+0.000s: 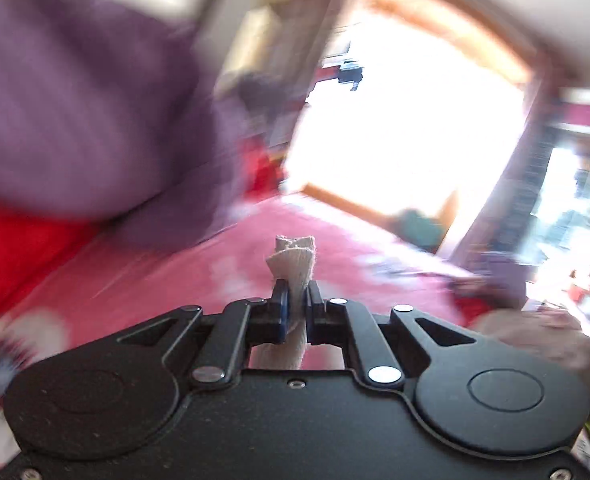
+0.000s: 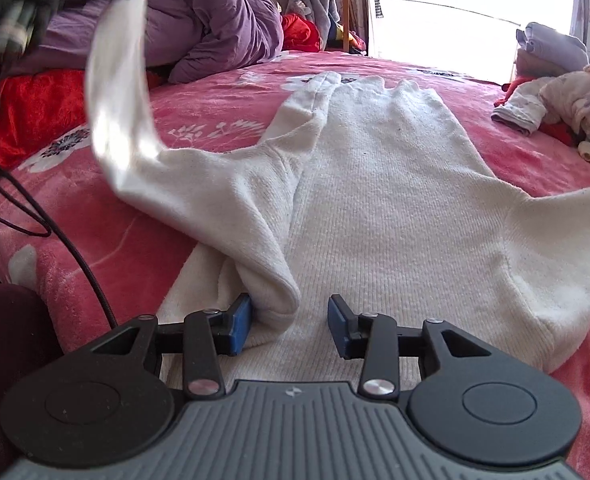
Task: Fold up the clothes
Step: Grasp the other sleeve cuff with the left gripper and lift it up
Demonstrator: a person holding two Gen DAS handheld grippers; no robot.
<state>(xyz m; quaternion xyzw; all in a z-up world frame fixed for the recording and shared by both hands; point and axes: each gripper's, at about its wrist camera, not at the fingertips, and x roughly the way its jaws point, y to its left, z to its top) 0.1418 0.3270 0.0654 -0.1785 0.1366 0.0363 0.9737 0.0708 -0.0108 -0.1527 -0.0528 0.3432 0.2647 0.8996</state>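
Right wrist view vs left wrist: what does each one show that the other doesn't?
Right wrist only: the white sweater spread flat on the bed, one sleeve lifted up at the left, a pile of small clothes at the right, and the right gripper with its fingers apart over the hem.

Left wrist only: the left gripper shut on a bunched strip of white fabric, close up, and a bright window.

Both: the pink floral bedspread and the purple duvet.

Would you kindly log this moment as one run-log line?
left gripper: shut on sleeve, lifted | right gripper: open over white sweater | sweater flat on pink bedspread
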